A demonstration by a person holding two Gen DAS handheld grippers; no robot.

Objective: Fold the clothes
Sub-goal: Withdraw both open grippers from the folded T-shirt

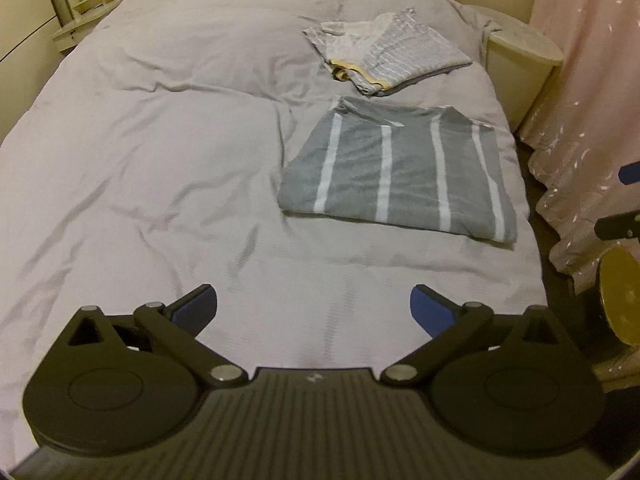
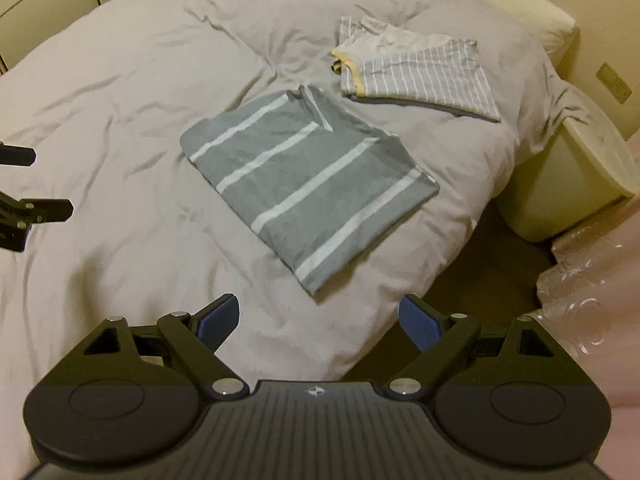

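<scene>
Jaws spread wide and empty, the left gripper [image 1: 314,308] hangs over the bare bed [image 1: 160,160] in the left wrist view, the folded grey striped garment [image 1: 396,168] lying flat beyond it with a pale thin-striped folded garment [image 1: 384,54] just behind that one, toward the headboard. From the right wrist view, the right gripper [image 2: 319,318] is likewise released and holds nothing, near the grey striped garment's [image 2: 308,184] closest corner. Both garments look folded, so a good finish is probably squaring the grey garment's edges gently without dragging it.
</scene>
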